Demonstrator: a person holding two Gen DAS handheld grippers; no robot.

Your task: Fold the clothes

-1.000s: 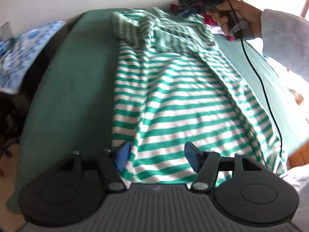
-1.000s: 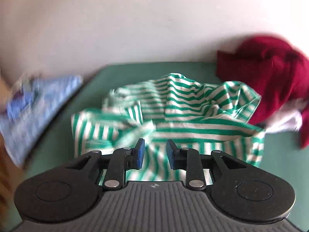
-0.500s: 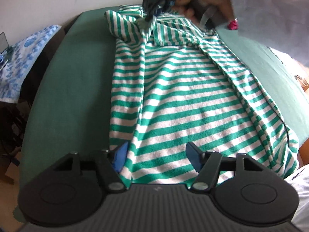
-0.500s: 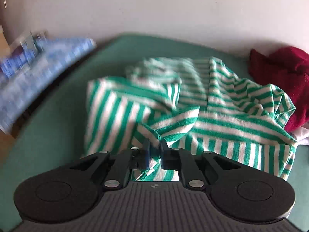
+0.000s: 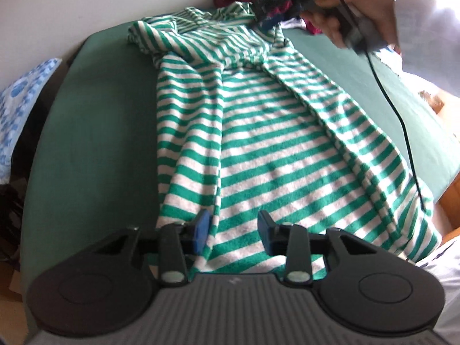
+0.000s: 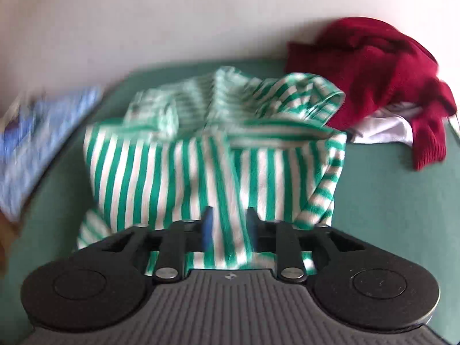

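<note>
A green-and-white striped garment (image 5: 258, 143) lies lengthwise on a green table (image 5: 95, 143), folded into a long strip. My left gripper (image 5: 233, 227) is open just above its near hem, with the striped cloth showing between the blue pads. My right gripper (image 5: 273, 14) hovers over the far, bunched end of the garment. In the right wrist view the right gripper (image 6: 228, 224) is open, with the striped cloth (image 6: 201, 172) lying between and under its fingers, not pinched.
A dark red garment (image 6: 388, 86) lies on white cloth (image 6: 382, 126) at the table's far right corner. A blue patterned cloth (image 5: 20, 109) lies off the table's left side. A black cable (image 5: 402, 115) hangs from the right gripper across the garment's right side.
The right gripper, shut on a fold of the striped cloth half a second ago, has opened and let it go, and has shifted right. The left gripper has edged forward over the hem.
</note>
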